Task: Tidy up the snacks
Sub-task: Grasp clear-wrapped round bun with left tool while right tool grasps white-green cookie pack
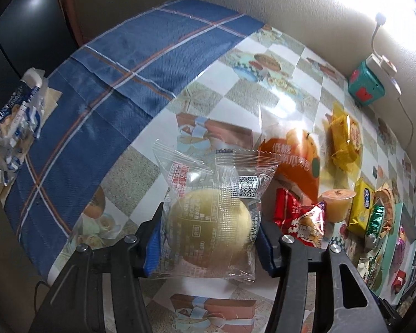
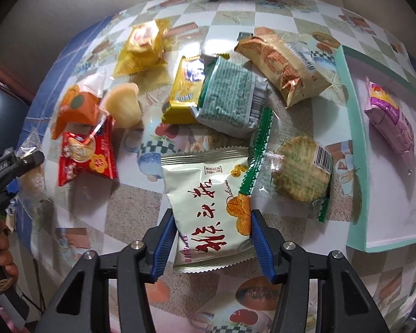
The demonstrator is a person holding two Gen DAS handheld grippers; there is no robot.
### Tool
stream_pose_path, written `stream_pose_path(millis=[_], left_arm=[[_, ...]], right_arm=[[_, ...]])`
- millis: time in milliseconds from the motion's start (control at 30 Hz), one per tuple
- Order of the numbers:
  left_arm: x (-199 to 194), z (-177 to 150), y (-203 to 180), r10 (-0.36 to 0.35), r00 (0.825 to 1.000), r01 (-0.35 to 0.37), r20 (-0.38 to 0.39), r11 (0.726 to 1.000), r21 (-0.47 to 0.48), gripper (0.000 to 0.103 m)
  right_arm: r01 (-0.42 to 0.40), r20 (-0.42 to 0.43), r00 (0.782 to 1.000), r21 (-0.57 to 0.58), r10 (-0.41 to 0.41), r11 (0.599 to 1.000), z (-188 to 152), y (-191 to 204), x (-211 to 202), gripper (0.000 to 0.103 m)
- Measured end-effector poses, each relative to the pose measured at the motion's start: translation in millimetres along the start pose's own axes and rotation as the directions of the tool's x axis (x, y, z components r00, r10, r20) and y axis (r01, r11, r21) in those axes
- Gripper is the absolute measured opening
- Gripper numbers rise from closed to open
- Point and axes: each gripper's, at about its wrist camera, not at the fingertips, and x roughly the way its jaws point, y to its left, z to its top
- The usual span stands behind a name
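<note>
My left gripper (image 1: 208, 238) is shut on a clear-wrapped round yellow bun (image 1: 210, 219) and holds it above the table. My right gripper (image 2: 210, 238) is shut on a pale green snack packet with red Chinese writing (image 2: 208, 205). On the table lie a red packet (image 2: 86, 155), an orange packet (image 2: 77, 108), a jelly cup (image 2: 123, 104), yellow packets (image 2: 142, 47), a yellow-blue packet (image 2: 185, 88), a green-grey packet (image 2: 227, 97), a tan packet (image 2: 285, 66) and a round rice cracker (image 2: 299, 169). A purple packet (image 2: 391, 119) lies on the teal tray (image 2: 355, 149).
A blue plaid cloth (image 1: 124, 77) covers the table's left part. A teal box (image 1: 366, 86) and a power strip (image 1: 385, 66) sit by the back wall. A torn blue-white wrapper (image 1: 16, 122) lies off the table's left edge. The left gripper shows in the right wrist view (image 2: 14, 166).
</note>
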Motion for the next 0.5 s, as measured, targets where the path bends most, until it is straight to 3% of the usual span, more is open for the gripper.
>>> stream_pose_path(millis=[133, 300, 500], left_arm=[[-15.1, 1.9, -2.1, -0.002, 0.999, 0.001, 0.035, 1.000, 0.006, 0.058], [-37.6, -0.4, -13.8, -0.003, 0.996, 0.000, 0.090, 0.999, 0.038, 0.058], [-58.2, -6.8, -40.7, -0.023, 0.990, 0.009, 0.137, 0.995, 0.102, 0.058]], right_arm=[[-0.038, 0.026, 0.999, 0.013, 0.038, 0.999, 1.1, -7.1, -20.8, 0.056], [-0.027, 0.122, 0.992, 0.001, 0.026, 1.000, 2.7, -11.1, -57.2, 0.056], [-0.046, 0.172, 0.984, 0.057, 0.036, 0.997, 4.1, -33.3, -77.8, 0.056]])
